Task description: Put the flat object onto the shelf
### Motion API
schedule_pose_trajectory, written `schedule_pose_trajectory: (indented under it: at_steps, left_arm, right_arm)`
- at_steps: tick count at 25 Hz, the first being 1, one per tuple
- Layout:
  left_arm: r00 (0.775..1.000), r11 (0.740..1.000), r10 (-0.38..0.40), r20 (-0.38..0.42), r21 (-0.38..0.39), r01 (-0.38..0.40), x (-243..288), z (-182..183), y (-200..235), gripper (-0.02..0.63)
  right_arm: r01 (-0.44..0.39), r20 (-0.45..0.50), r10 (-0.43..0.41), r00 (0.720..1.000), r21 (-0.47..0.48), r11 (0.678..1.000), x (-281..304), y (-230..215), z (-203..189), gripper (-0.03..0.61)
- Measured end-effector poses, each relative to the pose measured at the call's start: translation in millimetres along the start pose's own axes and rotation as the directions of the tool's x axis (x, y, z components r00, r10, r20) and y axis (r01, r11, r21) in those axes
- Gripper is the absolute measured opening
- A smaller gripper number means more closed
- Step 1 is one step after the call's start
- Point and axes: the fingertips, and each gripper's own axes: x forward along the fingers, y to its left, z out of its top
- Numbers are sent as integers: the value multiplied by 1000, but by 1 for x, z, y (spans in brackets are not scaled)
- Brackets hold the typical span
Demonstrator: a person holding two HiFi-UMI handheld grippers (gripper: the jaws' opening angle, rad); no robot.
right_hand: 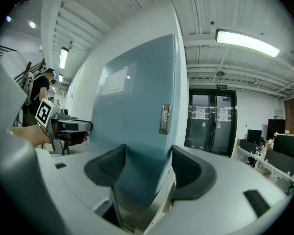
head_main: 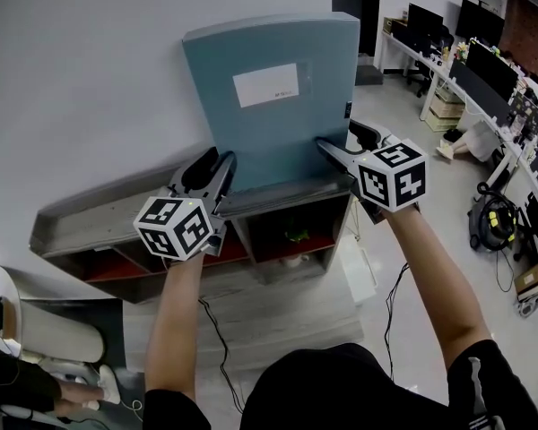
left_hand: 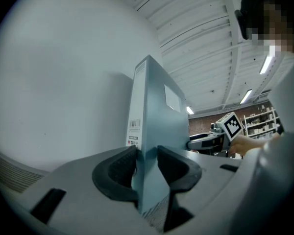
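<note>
The flat object is a tall blue-grey box [head_main: 269, 106] with a white label, standing upright on the top board of the grey shelf [head_main: 99, 213] against the white wall. My left gripper [head_main: 217, 161] is shut on its lower left edge; in the left gripper view both pads press the thin edge of the box [left_hand: 154, 131], with the gripper [left_hand: 147, 173] pointing level. My right gripper [head_main: 342, 138] is shut on the lower right corner; in the right gripper view the box [right_hand: 137, 116] fills the gap between that gripper's [right_hand: 147, 173] pads. Each gripper shows in the other's view: the right gripper [left_hand: 206, 142] and the left gripper [right_hand: 71, 127].
The shelf has red-lined compartments below, with a small green item [head_main: 296, 236] in one. Office desks with monitors [head_main: 484, 43] run along the right. Cables [head_main: 394, 285] lie on the floor. A white rounded object [head_main: 58, 334] sits at lower left. Glass doors [right_hand: 210, 121] stand beyond.
</note>
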Motion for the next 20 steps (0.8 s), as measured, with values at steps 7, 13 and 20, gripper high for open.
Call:
schedule_pose_trajectory:
  at_steps: [7,13,20]
  left_arm:
    - [1000,1000,1,3,14,-1,6,1,6,141]
    - [1000,1000,6,7,13,-7,7,0,5,144]
    - [1000,1000,-2,-16,28,2,3,-1,-1,154]
  right_arm:
    - [12,-1,-12,1000,-34,999,7,-2,-3,288]
    - [-3,7,3,1000,-16,1000,7,-3,-4,288]
    - [-35,-9,35,999,-31,999,2,-2,-7,287]
